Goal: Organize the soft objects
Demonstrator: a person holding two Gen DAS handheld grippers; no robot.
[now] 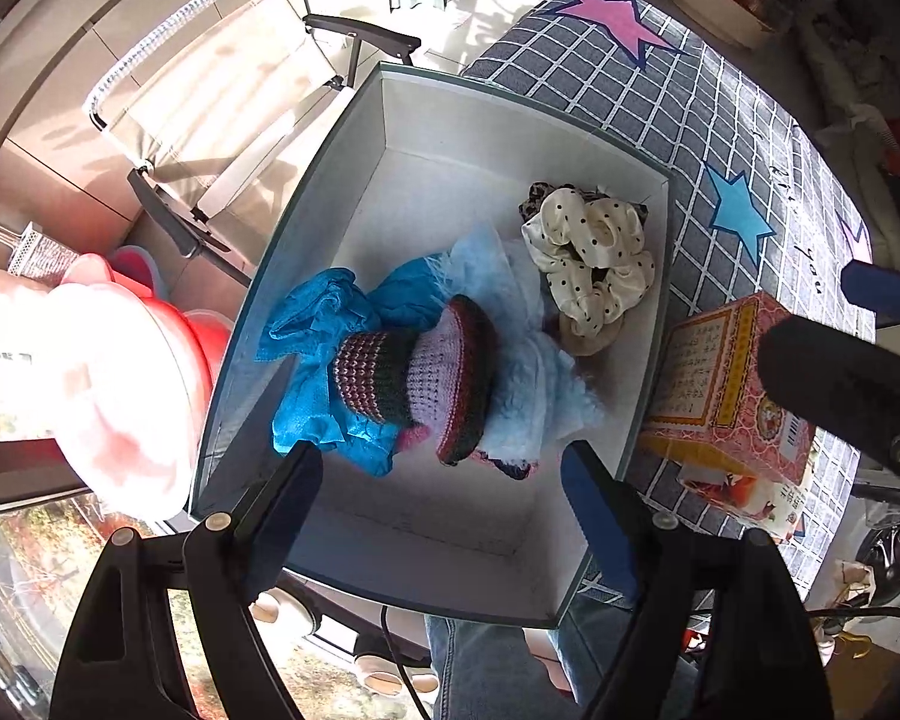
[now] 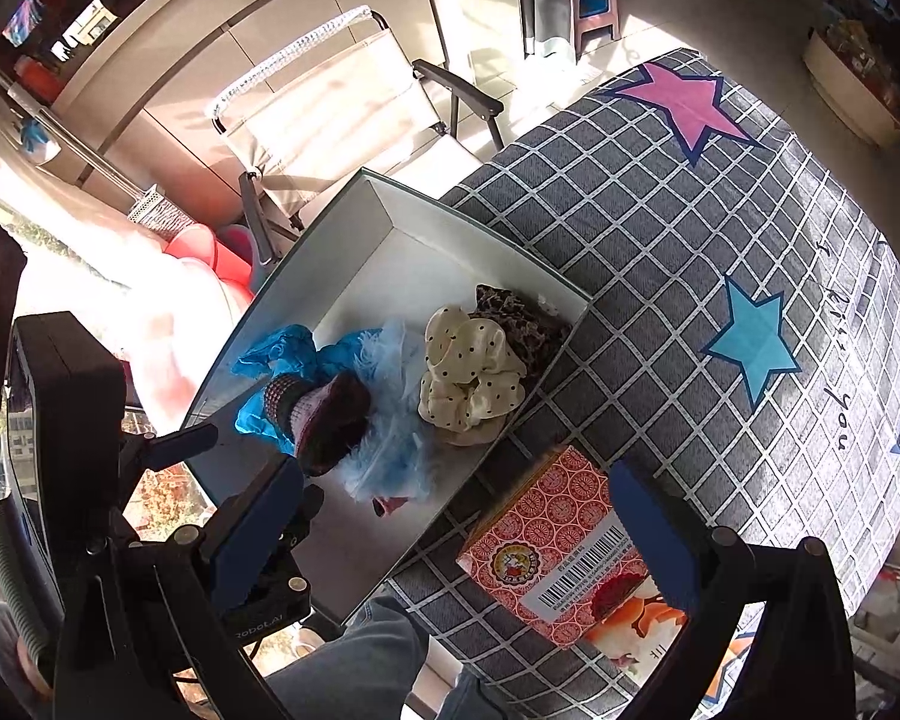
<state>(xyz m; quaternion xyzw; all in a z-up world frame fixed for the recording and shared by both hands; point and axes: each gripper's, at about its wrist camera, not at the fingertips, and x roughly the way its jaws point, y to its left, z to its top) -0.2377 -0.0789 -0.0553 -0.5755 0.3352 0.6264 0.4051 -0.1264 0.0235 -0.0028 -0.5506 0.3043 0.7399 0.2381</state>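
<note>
White card forms the open box (image 1: 402,120) on the checked surface (image 1: 720,138); inside lie a knitted hat (image 1: 426,378), blue cloth (image 1: 312,324) and dotted scrunchie (image 1: 594,252). Left tongs (image 1: 444,498) hang released above it, right tongs (image 2: 456,510) released over a red carton (image 2: 558,546) beside the box.

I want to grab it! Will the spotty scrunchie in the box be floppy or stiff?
Probably floppy: the scrunchie is shiny, gathered cloth in loose folds. Likely light and a bit slippery, given its satin sheen. It shouldn't roll; it slumps on other soft things in the box.
</note>
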